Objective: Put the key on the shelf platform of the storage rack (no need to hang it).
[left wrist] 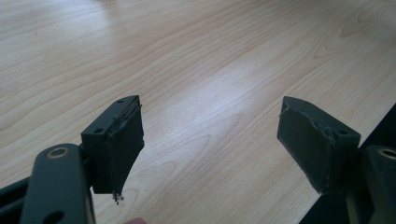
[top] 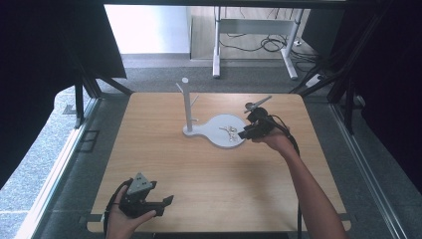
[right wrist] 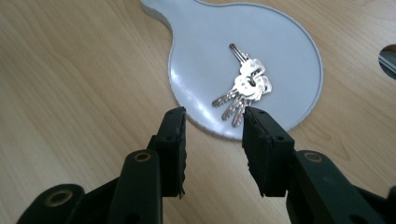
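Note:
A bunch of silver keys (right wrist: 243, 88) lies on the round white tray (right wrist: 205, 56) of a white stand whose upright post with pegs (top: 187, 102) rises at the table's middle. In the high view the keys (top: 230, 132) rest on the tray's right part. My right gripper (right wrist: 214, 122) hovers just short of the tray's near rim, jaws open with a narrow gap and nothing between them; the high view shows it (top: 244, 134) at the tray's right edge. My left gripper (top: 168, 203) sits near the table's front left, open wide (left wrist: 210, 135) over bare wood.
The wooden table (top: 164, 164) has its front edge close to my left gripper. Dark curtains and frame legs flank the table. A white desk frame with cables (top: 254, 40) stands on the floor beyond the far edge.

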